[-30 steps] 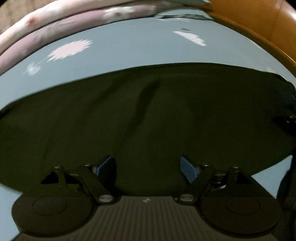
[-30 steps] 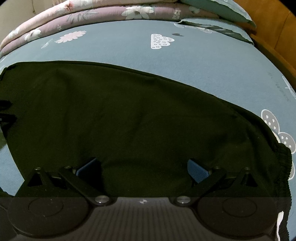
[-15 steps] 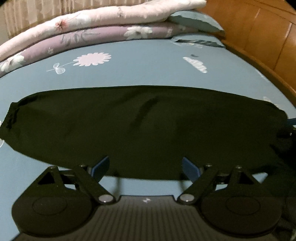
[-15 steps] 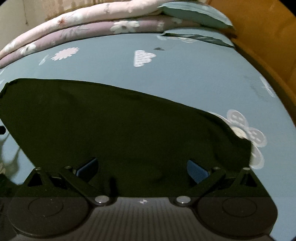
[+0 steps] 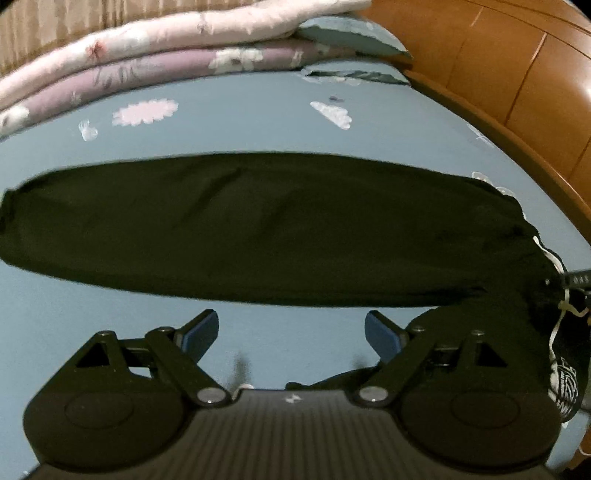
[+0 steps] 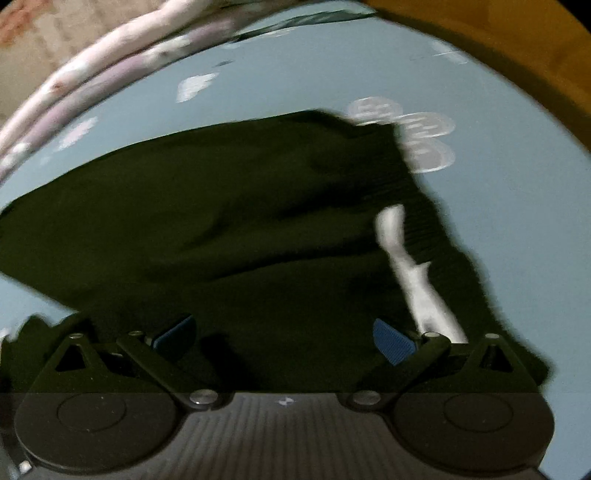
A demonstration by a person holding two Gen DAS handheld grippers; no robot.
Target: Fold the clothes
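Note:
A black garment point(image 5: 258, 225), folded into a long band, lies across the blue bed sheet point(image 5: 240, 118). Its gathered waistband end with a white drawstring point(image 5: 554, 328) is at the right. My left gripper point(image 5: 290, 330) is open and empty, over bare sheet just short of the garment's near edge. In the right wrist view the same garment point(image 6: 221, 221) fills the middle, with the white drawstring point(image 6: 410, 273) lying on its ribbed waistband. My right gripper point(image 6: 284, 338) is open and empty, close above the cloth. This view is blurred by motion.
Folded pink and mauve quilts point(image 5: 147, 59) and a blue pillow point(image 5: 351, 35) are stacked at the far side of the bed. A wooden headboard point(image 5: 517, 74) runs along the right. The sheet carries white flower prints point(image 6: 406, 129).
Both grippers have pulled back from the garment. The left one now sits over bare sheet with the whole band in view. The right one has swung towards the waistband end.

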